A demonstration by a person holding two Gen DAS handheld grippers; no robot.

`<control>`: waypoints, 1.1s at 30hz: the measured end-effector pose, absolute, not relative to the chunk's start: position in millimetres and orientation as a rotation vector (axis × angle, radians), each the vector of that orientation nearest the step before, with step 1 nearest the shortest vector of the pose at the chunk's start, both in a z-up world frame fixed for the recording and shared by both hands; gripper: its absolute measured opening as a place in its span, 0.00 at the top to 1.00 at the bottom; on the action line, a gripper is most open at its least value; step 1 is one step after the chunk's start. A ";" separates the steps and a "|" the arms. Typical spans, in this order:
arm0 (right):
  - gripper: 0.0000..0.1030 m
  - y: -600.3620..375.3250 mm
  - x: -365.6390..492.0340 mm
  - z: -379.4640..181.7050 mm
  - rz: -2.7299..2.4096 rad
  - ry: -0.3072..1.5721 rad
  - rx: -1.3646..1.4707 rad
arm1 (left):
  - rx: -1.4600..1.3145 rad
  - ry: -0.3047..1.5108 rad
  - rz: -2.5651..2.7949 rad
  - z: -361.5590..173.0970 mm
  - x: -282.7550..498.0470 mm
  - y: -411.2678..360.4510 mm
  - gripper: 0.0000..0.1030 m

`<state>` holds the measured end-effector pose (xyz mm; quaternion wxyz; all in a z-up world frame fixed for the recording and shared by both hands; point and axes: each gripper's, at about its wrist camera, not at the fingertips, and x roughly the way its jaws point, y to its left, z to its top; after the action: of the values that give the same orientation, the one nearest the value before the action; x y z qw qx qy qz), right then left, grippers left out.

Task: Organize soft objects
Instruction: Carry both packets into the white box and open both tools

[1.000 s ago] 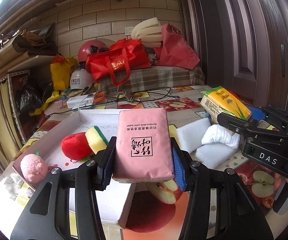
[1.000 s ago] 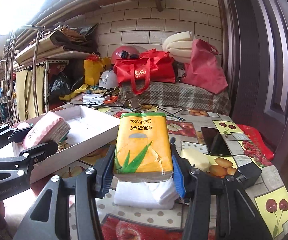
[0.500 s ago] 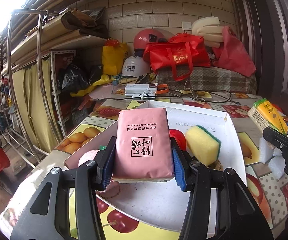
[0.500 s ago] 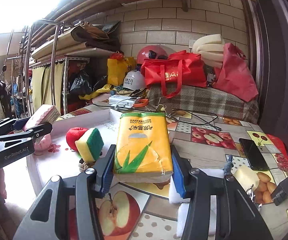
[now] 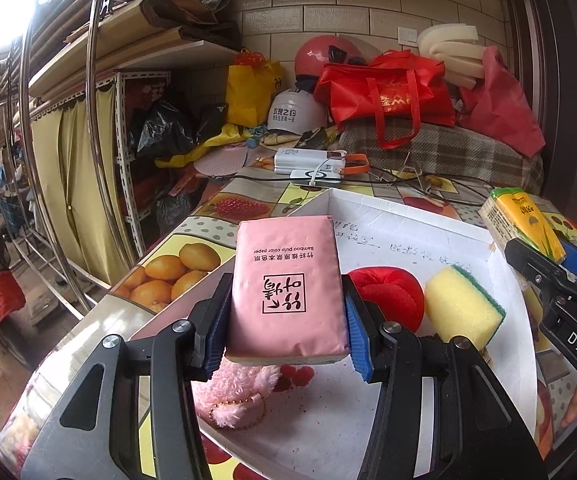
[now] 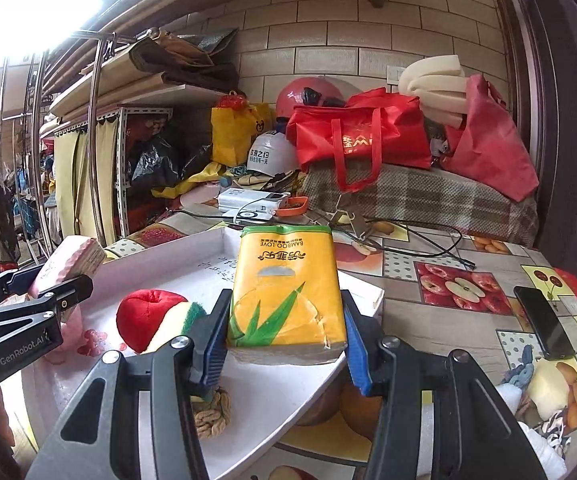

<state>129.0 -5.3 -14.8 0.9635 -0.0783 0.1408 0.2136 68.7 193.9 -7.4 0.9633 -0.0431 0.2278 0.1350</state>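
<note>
1. Left gripper (image 5: 286, 312) fingers clamped on the pink tissue pack (image 5: 286, 284); right gripper (image 6: 286, 316) fingers clamped on the yellow tissue pack (image 6: 286, 288). Both packs held in the air above the white tray (image 5: 408, 236).
2. Already lying in the tray: red plush apple (image 5: 388, 296), yellow sponge (image 5: 462, 306), pink plush toy (image 5: 234, 390).
3. Best to lower each pack flat onto bare tray floor, then release without squeezing further.
4. Open floor toward the far wall, behind the apple and sponge; near rim (image 6: 328, 380) right under the yellow pack.
5. Grippers close side by side, so better separate spots.
</note>
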 end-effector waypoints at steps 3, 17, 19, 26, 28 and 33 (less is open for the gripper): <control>0.51 -2.7 129.5 -14.1 0.434 0.283 -0.162 | -0.079 0.458 0.265 -6.9 70.7 191.9 0.51; 0.51 6.6 139.2 -13.7 0.444 0.296 -0.180 | -0.087 0.471 0.266 -7.2 87.2 193.4 0.51; 0.51 6.9 140.5 -13.5 0.449 0.298 -0.179 | -0.082 0.475 0.254 -7.6 88.1 192.3 0.51; 0.51 8.4 143.1 -14.0 0.454 0.310 -0.183 | -0.059 0.462 0.248 -6.8 85.6 188.1 0.49; 0.51 8.6 143.4 -14.2 0.454 0.313 -0.185 | -0.059 0.458 0.250 -6.8 84.6 188.1 0.49; 0.35 9.8 145.5 -14.7 0.458 0.324 -0.191 | -0.058 0.420 0.294 -3.9 77.8 187.2 0.12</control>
<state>145.5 9.8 -14.7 0.9565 -0.0941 0.1596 0.2255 77.8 187.2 -3.9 0.9669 -0.0287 0.2075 0.1456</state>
